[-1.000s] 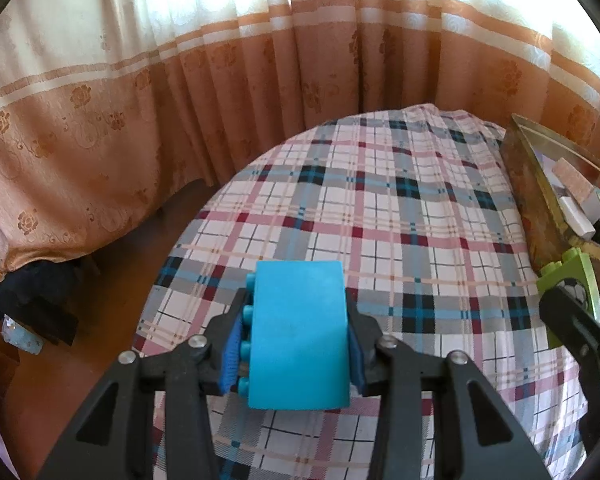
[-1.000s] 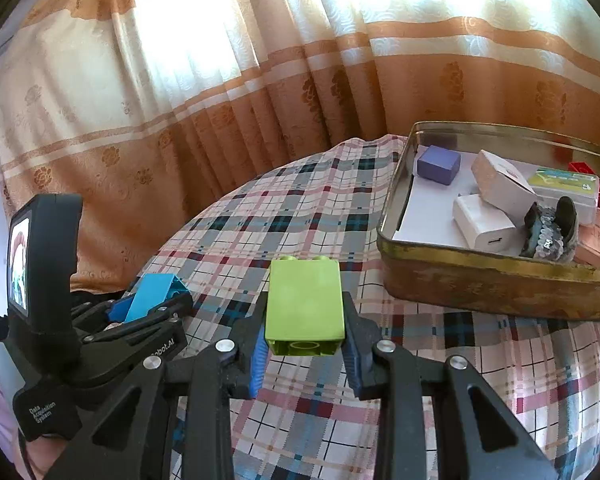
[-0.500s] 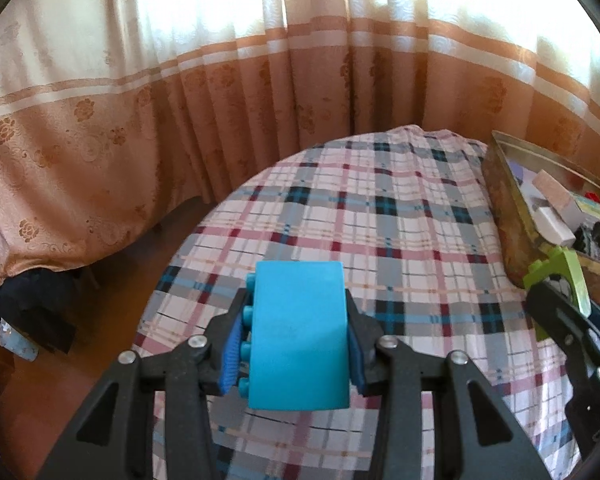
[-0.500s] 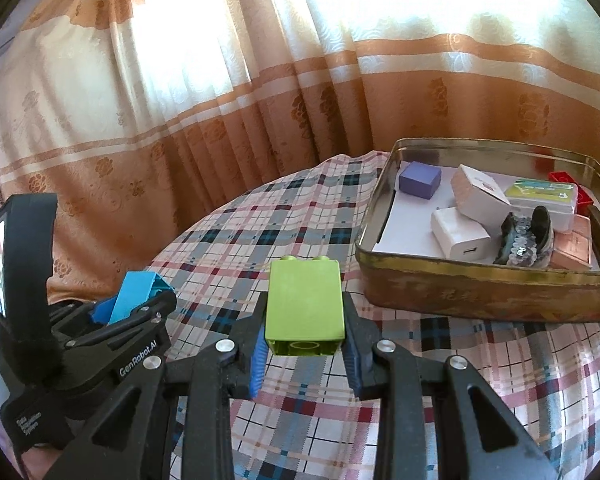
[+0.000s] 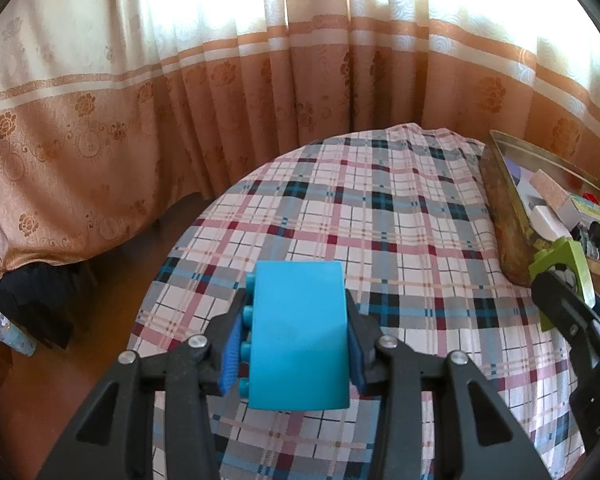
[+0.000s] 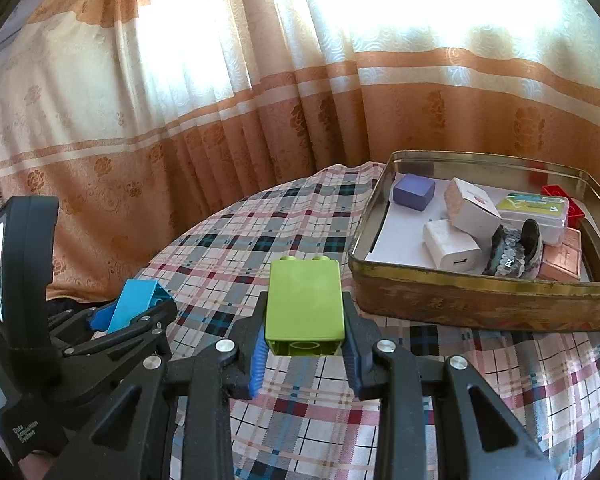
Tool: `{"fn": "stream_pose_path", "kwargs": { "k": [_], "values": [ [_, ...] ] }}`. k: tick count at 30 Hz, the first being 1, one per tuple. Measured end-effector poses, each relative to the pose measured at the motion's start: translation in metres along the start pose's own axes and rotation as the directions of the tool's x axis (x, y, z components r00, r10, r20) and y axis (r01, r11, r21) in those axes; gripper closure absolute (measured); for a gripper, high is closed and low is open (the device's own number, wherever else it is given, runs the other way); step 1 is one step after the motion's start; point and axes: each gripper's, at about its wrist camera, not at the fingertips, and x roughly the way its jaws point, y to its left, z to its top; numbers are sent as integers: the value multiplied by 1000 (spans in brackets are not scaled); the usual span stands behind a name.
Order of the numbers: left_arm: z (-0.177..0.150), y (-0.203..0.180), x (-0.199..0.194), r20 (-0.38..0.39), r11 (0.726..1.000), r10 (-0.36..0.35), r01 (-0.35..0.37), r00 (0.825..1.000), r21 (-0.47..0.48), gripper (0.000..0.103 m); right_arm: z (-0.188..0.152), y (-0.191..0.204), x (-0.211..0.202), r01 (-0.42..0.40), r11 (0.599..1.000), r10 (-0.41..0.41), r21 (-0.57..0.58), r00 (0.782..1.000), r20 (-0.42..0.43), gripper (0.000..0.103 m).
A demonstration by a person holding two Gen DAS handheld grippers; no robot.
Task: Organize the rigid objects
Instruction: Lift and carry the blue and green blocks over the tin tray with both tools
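My left gripper (image 5: 298, 334) is shut on a blue toy brick (image 5: 298, 336) and holds it above the plaid-covered round table (image 5: 380, 216). My right gripper (image 6: 305, 340) is shut on a green toy brick (image 6: 304, 304), held above the table just left of an old metal tin (image 6: 480, 300). The tin holds a purple block (image 6: 414, 191), white boxes (image 6: 452, 250) and several other small items. The left gripper with its blue brick (image 6: 134, 306) shows at the left of the right wrist view. The green brick (image 5: 568, 264) shows at the right edge of the left wrist view.
Orange and cream curtains (image 5: 260, 80) hang behind the table. The table's left edge drops to a brown floor (image 5: 60, 360) with a dark bundle (image 5: 32, 296) on it. The tin (image 5: 500, 216) stands at the table's right side.
Both grippers have pulled back and risen a little with their bricks. The tin looks smaller and further off in both views. Both grips are unchanged.
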Motion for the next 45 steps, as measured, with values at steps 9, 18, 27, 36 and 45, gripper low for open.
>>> {"fn": "stream_pose_path", "kwargs": {
  "k": [9, 18, 27, 36, 45],
  "values": [
    [-6, -11, -4, -17, 1000, -26, 26, 1000, 7, 61, 1, -5, -7, 7, 1000, -7, 16, 1000, 24, 69],
    [-6, -12, -10, 4, 1000, -29, 29, 1000, -9, 61, 3, -9, -20, 40, 999, -40, 7, 995, 90, 69],
    [-7, -25, -18, 40, 999, -39, 39, 998, 9, 61, 6, -19, -25, 67, 998, -67, 3, 991, 111, 69],
    [-7, -29, -18, 35, 998, -63, 62, 997, 17, 62, 5, -25, -26, 62, 998, -65, 26, 992, 109, 69],
    [-8, 1, -21, 85, 941, -306, 315, 948, -128, 62, 4, -26, -26, 58, 998, -62, 34, 992, 106, 69]
  ]
}}
